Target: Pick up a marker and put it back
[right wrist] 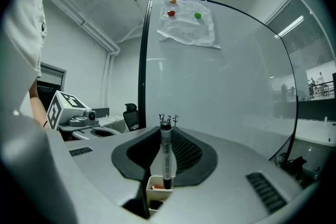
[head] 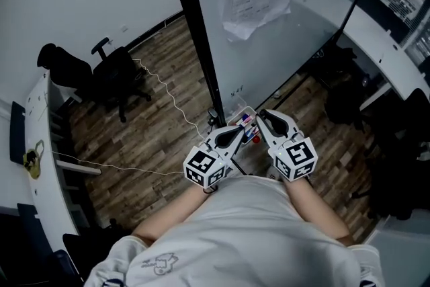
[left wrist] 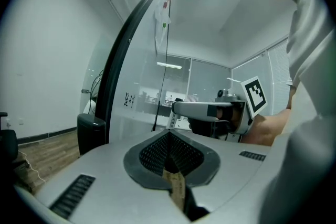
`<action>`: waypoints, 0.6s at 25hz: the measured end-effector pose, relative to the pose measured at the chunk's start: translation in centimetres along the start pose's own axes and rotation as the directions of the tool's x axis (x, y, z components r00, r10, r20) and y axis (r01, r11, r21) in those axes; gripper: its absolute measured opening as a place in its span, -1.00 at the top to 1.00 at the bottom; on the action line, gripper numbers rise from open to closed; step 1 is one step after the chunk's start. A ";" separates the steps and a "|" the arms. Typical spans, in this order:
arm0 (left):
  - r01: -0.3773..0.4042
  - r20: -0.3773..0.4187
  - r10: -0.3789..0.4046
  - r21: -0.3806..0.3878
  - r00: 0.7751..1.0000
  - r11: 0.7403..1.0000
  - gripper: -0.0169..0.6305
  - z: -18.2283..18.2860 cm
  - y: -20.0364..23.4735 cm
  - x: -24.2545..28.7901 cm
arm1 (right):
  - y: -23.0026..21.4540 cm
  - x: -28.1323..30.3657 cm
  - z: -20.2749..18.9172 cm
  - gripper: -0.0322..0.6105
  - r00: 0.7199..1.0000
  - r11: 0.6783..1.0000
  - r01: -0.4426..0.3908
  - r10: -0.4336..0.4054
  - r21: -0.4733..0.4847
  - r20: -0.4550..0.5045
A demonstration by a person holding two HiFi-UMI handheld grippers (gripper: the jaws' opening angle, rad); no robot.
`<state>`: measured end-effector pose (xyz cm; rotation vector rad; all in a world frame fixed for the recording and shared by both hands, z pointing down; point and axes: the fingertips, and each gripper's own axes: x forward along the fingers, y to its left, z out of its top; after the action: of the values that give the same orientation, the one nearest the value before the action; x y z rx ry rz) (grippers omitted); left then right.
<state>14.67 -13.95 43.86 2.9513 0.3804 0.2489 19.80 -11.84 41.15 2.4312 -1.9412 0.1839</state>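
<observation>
Left gripper (left wrist: 169,136), jaws pressed together with nothing between; beside it, right gripper (right wrist: 165,134), jaws clamped on one upright white-barrelled marker (right wrist: 166,157), lower end at the mouth of a small white holder (right wrist: 156,187), whiteboard (right wrist: 226,86) behind.

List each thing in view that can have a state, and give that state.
Left tongs: shut, empty.
Right tongs: shut on the marker.
Marker: upright, lower end in the marker holder.
Marker holder: open-topped, marker end inside.
Paper sheet: wrinkled, held on the whiteboard by a red magnet and a green magnet.
</observation>
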 end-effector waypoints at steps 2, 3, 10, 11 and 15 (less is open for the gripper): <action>0.007 -0.001 -0.007 0.014 1.000 1.000 0.93 0.1 -0.2 -0.3 | 0.4 -0.2 0.2 0.67 1.000 1.000 0.007 -0.007 -0.003 0.004; 0.009 -0.005 -0.009 0.021 1.000 1.000 0.94 0.1 -0.3 -0.4 | 0.6 -0.3 0.2 0.67 1.000 1.000 0.010 -0.010 -0.005 0.006; 0.073 0.031 -0.072 -0.036 0.997 0.997 0.93 0.3 -1.0 -0.9 | 1.0 -0.6 0.5 0.67 1.000 1.000 0.024 -0.024 -0.013 0.017; 0.081 0.030 -0.080 -0.038 0.996 0.996 0.93 0.3 -1.3 -0.9 | 1.1 -0.6 0.6 0.67 1.000 1.000 0.021 -0.021 -0.016 0.020; 0.068 0.040 -0.067 -0.027 0.997 0.997 0.93 0.5 -1.3 -0.9 | 1.0 -0.2 0.9 0.67 1.000 1.000 0.000 0.001 -0.029 0.027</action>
<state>13.56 -13.06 42.98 2.9041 0.4664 0.1872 18.83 -11.97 40.18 2.4270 -1.9413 0.1229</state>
